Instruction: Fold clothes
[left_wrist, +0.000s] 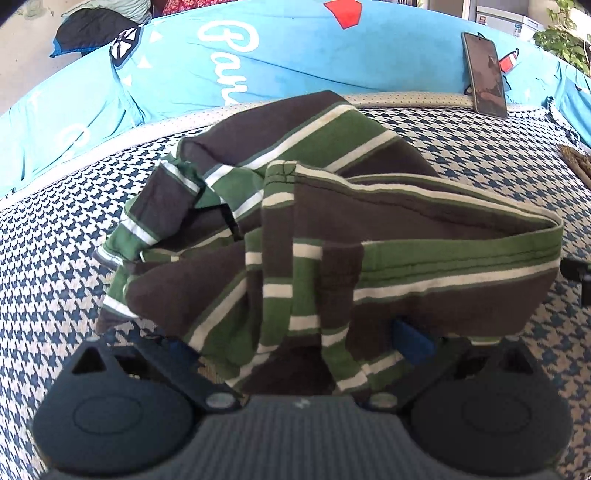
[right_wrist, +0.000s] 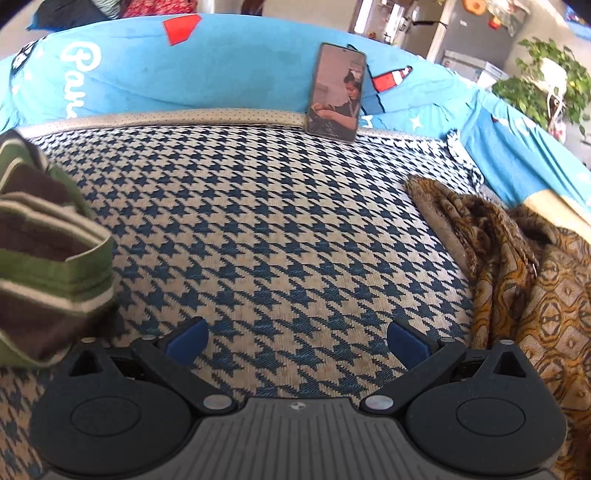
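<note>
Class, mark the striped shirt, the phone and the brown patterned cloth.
striped shirt (left_wrist: 424, 258), left wrist view, green hem band.
phone (right_wrist: 336, 92), right wrist view, middle of the screen.
brown patterned cloth (right_wrist: 517, 266), right wrist view, folded middle.

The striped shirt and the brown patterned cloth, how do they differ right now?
The striped shirt has green, brown and white bands; the brown patterned cloth has an orange-brown ornamental print. The shirt drapes over the left hand-held gripper; the cloth lies untouched beside the open right hand-held gripper. Both are crumpled, unfolded.

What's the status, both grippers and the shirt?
Left gripper open, striped shirt bunched across its fingers, unfolded. Right gripper open, empty, over houndstooth cover. Brown patterned cloth heaped to the right; phone propped at back.
</note>
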